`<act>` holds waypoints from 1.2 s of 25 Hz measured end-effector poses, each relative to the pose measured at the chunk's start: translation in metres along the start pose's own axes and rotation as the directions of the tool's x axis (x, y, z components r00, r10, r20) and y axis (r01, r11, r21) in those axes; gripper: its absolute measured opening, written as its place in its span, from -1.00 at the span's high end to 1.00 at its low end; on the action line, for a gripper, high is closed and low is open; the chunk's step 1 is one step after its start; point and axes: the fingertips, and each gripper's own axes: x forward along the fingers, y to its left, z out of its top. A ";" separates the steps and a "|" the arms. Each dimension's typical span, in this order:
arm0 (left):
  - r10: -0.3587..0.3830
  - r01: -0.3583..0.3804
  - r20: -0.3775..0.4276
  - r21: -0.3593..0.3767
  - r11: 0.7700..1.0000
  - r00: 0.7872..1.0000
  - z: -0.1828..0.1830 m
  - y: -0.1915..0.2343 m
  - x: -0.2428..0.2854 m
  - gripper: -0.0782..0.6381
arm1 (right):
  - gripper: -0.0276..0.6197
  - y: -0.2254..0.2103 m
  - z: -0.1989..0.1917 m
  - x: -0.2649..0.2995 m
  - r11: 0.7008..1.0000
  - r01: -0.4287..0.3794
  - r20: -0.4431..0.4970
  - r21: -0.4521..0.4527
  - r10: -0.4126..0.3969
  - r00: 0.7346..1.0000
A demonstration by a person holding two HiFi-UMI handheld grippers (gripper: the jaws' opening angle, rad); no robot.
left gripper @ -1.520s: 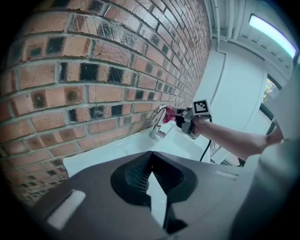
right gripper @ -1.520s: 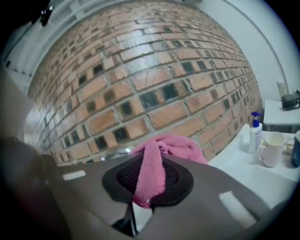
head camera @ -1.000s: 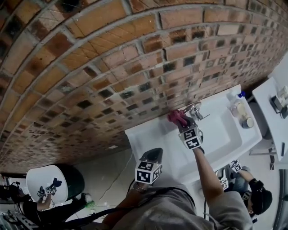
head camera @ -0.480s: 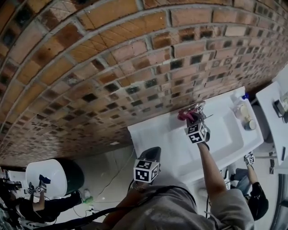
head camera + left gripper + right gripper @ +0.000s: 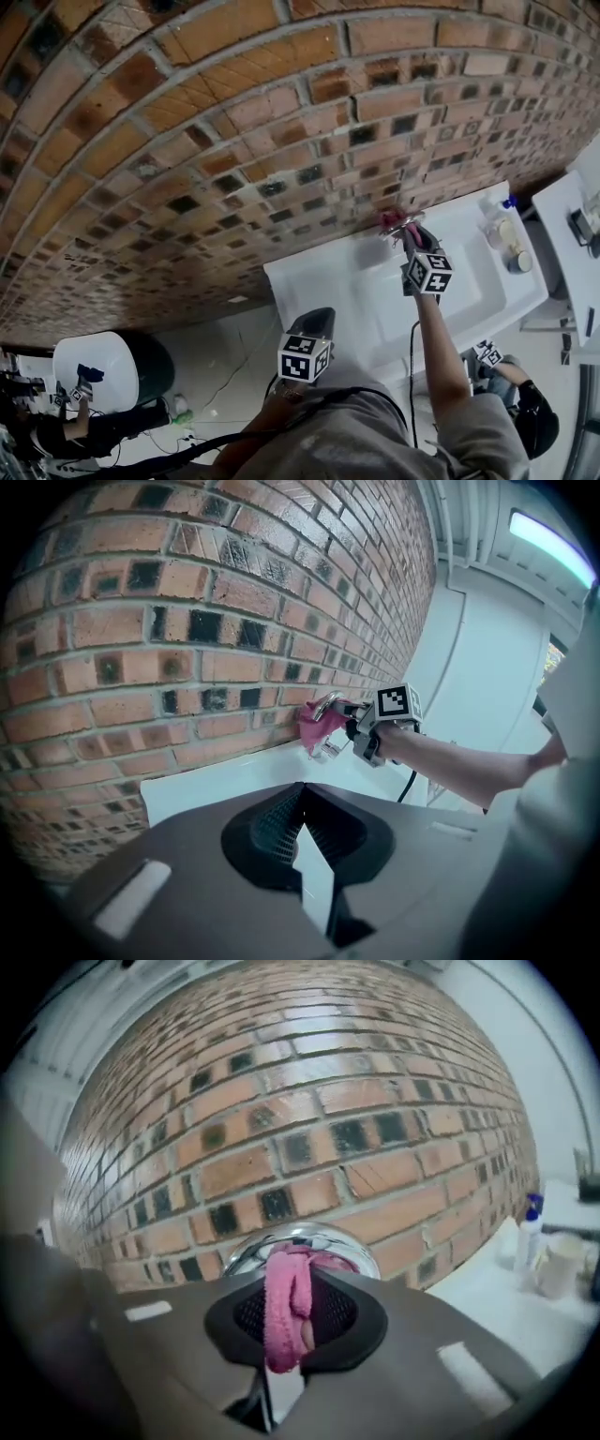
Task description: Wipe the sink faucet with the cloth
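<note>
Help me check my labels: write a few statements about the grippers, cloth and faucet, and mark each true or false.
1. The right gripper is shut on the pink cloth. True.
2. The cloth lies down in the sink. False: it is held up at the chrome faucet.
3. The left gripper holds a sponge. False: its jaws are shut with nothing between them.
4. A spray bottle with a blue top stands on the sink's top. True.
5. The wall behind the faucet is white tile. False: it is a brick wall.
</note>
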 end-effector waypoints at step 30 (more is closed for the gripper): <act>-0.029 0.028 0.017 0.026 0.999 0.999 0.006 -0.013 -0.003 0.73 | 0.82 -0.094 -0.114 -0.041 0.793 -0.031 -0.499 -0.608 -0.352 0.792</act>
